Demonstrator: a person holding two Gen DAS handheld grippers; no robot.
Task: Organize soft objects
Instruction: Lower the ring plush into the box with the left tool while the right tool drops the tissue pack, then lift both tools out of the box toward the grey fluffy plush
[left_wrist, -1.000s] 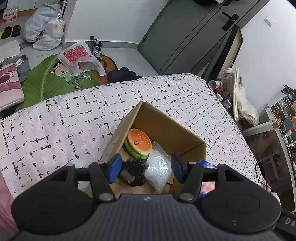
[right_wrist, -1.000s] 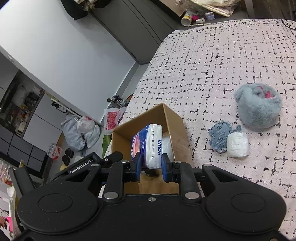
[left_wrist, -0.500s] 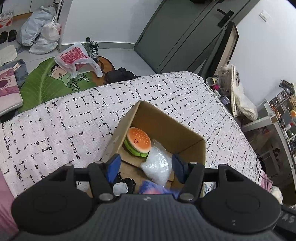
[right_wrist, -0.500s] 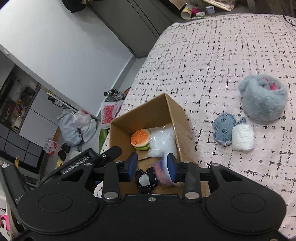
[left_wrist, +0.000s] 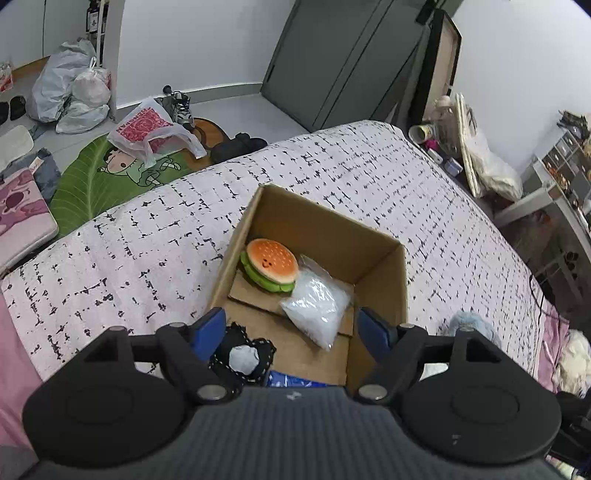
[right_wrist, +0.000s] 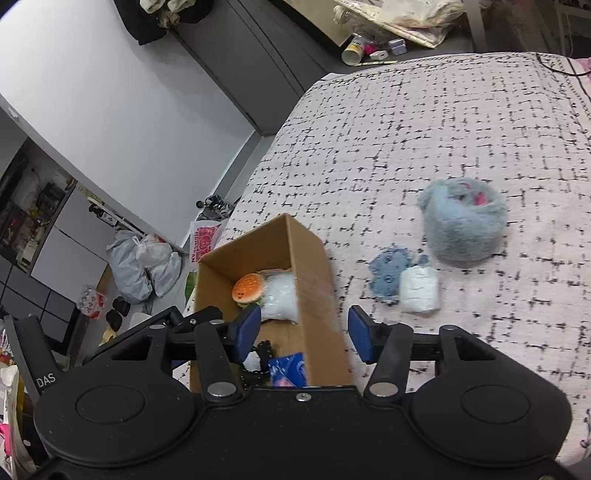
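Above the cardboard box (right_wrist: 314, 273), both hand-held grippers (left_wrist: 291, 330) (right_wrist: 303, 334) gape wide, seemingly empty.

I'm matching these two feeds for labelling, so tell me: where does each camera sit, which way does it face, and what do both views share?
Left wrist: on the left gripper, above the cardboard box, facing the bed's far end and the floor; its open blue fingers show.
Right wrist: on the right gripper, over the box's right wall, facing along the bed; open fingers and part of the left gripper show.
Shared: the box, burger plush, clear bag, tissue pack.
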